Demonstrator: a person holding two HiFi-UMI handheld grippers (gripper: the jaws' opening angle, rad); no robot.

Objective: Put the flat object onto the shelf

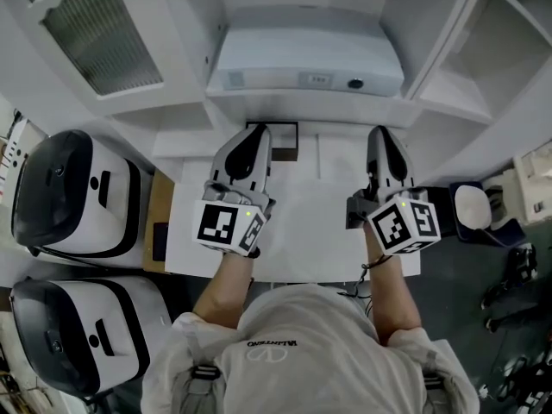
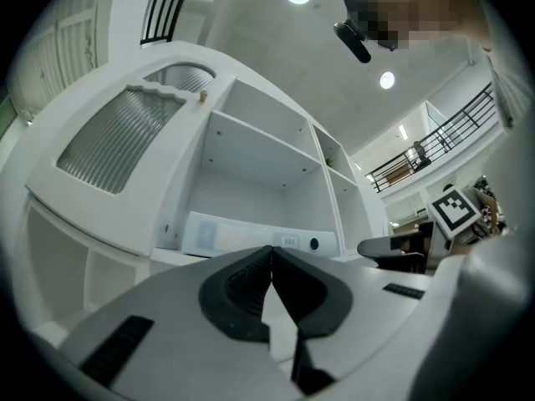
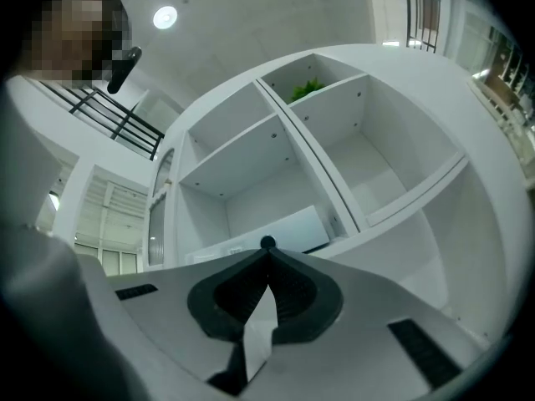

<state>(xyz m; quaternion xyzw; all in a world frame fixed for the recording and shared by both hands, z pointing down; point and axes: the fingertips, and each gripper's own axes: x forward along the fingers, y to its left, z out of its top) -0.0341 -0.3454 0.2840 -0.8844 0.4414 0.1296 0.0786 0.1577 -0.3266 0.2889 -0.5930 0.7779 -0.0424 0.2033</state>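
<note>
A flat white box (image 1: 306, 63) with a small panel and a dark round spot on its front lies on a low shelf of the white shelf unit (image 1: 431, 84). It also shows in the left gripper view, as the box (image 2: 251, 236), and in the right gripper view, as the box (image 3: 276, 224). My left gripper (image 1: 256, 136) and right gripper (image 1: 380, 134) hover side by side over the white table (image 1: 302, 240), both pointing at the shelf just short of the box. Both are shut with nothing between the jaws. In their own views the left gripper (image 2: 272, 253) and right gripper (image 3: 267, 253) show pads touching.
Two white and black machines (image 1: 73, 192) (image 1: 78, 326) stand at the left. A dark-framed flat item (image 1: 285, 136) lies on the table between the grippers' tips. A louvered cabinet door (image 1: 99, 33) is at the upper left. Dark gear (image 1: 479, 210) sits at the right.
</note>
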